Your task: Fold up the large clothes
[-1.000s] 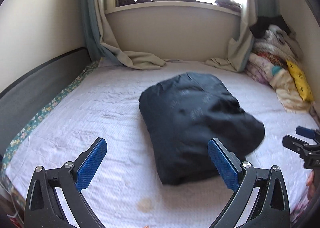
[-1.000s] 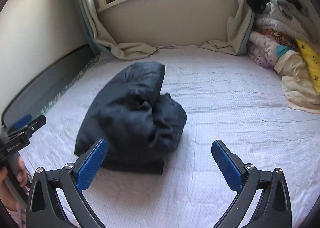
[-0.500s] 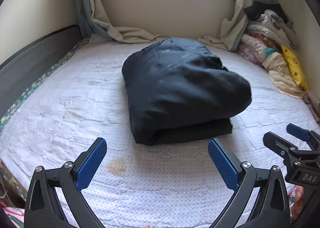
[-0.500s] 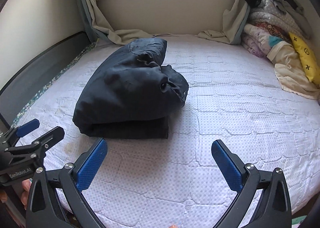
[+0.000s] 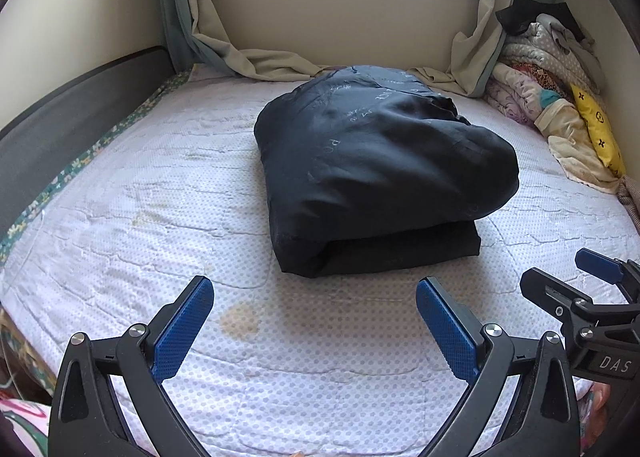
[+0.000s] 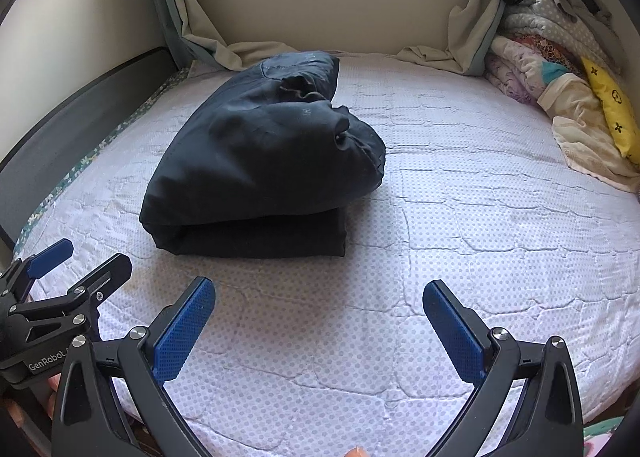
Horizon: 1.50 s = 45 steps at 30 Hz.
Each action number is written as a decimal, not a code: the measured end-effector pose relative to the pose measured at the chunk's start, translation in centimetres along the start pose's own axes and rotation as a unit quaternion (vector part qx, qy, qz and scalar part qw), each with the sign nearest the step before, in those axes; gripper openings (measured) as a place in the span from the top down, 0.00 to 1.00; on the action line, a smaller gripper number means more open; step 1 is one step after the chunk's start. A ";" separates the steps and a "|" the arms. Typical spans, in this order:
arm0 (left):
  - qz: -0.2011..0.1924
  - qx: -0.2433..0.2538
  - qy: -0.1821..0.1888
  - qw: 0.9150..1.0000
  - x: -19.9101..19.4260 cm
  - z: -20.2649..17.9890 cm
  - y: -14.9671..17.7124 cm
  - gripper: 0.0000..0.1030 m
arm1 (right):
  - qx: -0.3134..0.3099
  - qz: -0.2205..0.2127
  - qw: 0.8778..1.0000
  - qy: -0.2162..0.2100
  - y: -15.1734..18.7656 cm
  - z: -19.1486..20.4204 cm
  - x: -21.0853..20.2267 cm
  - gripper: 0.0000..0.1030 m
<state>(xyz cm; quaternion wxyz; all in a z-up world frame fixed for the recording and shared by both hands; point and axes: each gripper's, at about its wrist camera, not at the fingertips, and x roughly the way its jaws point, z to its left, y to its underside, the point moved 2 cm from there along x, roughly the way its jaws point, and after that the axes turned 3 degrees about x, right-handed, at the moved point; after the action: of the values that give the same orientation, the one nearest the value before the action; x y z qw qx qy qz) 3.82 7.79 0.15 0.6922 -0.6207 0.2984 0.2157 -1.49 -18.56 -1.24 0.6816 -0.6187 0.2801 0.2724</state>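
A dark navy padded garment (image 5: 376, 173) lies folded into a thick bundle on the white quilted bed (image 5: 132, 225); the right wrist view shows the same garment (image 6: 260, 165) left of centre. My left gripper (image 5: 314, 313) hangs open over the bed's near edge, short of the bundle, with nothing between its fingers. My right gripper (image 6: 318, 313) is open too, empty, in front and to the right of the bundle. Each gripper shows at the edge of the other's view: the right gripper (image 5: 584, 289) and the left gripper (image 6: 76, 261).
A pile of bedding and clothes (image 5: 556, 105) with a yellow pillow (image 5: 598, 129) fills the bed's far right side. Curtains (image 5: 256, 61) droop onto the far end under a window sill. A dark headboard (image 5: 68, 125) runs along the left. A yellowish stain (image 5: 240, 319) marks the sheet.
Both grippers have drawn back toward the bed's near edge, away from the bundle, which now lies settled and farther off. Both stayed open.
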 end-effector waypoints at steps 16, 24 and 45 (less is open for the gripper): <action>0.013 0.011 -0.007 1.000 2.4 -0.8 0.4 0.00 | -0.007 0.005 1.000 0.001 0.8 0.2 1.8 0.00; 0.004 0.025 -0.015 1.000 2.3 -1.5 0.4 0.00 | -0.006 0.003 1.000 0.003 0.8 0.2 1.9 0.00; 0.000 0.028 -0.019 0.999 1.8 -1.4 0.3 0.00 | -0.002 0.007 1.000 0.001 0.9 -0.2 2.1 0.00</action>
<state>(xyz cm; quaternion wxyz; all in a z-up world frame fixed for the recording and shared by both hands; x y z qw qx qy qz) 4.74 6.32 -1.42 0.7147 -0.5972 0.2911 0.2188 -0.73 -18.65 -3.38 0.6781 -0.6185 0.2841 0.2774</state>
